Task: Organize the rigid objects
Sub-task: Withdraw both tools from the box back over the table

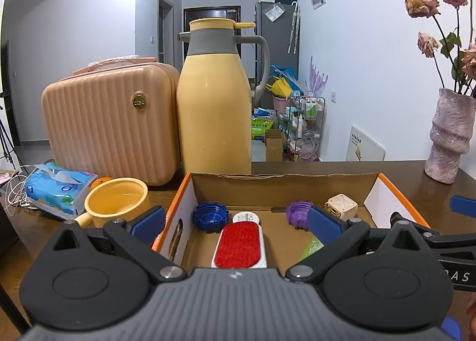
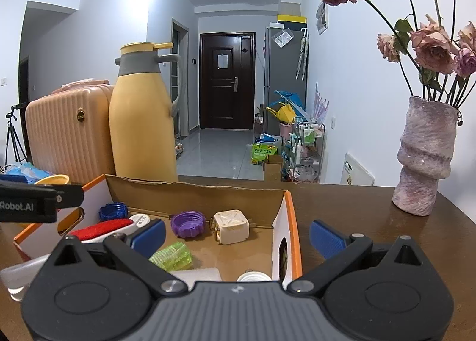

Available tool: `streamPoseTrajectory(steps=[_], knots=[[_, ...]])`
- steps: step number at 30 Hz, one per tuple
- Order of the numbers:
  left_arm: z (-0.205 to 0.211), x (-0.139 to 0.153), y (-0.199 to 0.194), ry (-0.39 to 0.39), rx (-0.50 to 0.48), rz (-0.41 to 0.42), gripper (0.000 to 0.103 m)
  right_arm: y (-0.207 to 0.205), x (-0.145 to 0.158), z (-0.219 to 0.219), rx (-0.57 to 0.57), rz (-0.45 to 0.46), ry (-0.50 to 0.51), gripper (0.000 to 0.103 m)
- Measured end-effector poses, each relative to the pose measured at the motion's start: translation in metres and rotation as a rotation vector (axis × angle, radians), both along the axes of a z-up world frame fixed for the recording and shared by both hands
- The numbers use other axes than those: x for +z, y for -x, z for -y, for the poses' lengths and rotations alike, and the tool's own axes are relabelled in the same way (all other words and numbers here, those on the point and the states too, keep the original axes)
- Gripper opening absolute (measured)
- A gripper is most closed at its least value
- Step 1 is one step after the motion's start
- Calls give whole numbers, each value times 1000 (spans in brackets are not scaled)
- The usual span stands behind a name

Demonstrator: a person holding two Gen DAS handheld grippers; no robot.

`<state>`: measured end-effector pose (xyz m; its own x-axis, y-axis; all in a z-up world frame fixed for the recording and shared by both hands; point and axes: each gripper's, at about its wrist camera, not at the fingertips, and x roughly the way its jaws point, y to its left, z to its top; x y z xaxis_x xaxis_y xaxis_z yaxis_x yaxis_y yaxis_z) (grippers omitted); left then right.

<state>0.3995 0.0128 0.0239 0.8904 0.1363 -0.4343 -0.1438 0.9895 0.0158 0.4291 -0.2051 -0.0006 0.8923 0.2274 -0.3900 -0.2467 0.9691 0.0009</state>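
Observation:
An orange-rimmed cardboard box (image 1: 282, 189) (image 2: 193, 195) sits on the wooden table. It holds a red lint brush (image 1: 239, 245) (image 2: 101, 231), a blue cap (image 1: 209, 216) (image 2: 113, 211), a purple cap (image 1: 297, 213) (image 2: 189, 223), a cream cube plug (image 1: 342, 207) (image 2: 230, 226), a green ridged piece (image 2: 174, 256) and a white cap (image 2: 253, 277). My left gripper (image 1: 236, 225) is open and empty, straddling the box's left wall. My right gripper (image 2: 238, 238) is open and empty, straddling the right wall.
Behind the box stand a yellow thermos jug (image 1: 215, 103) and a pink ribbed case (image 1: 110, 123). A yellow mug (image 1: 117, 201) and a tissue pack (image 1: 59, 189) lie to the left. A pink vase (image 2: 425, 156) of dried roses stands at the right.

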Motion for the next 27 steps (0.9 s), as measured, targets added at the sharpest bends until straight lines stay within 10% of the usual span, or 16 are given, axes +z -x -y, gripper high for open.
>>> streamPoseTrajectory(steps=[27], knots=[[-12,-8,92,-23,13,62,103,93,-14,19,-49,33,-31,103]])
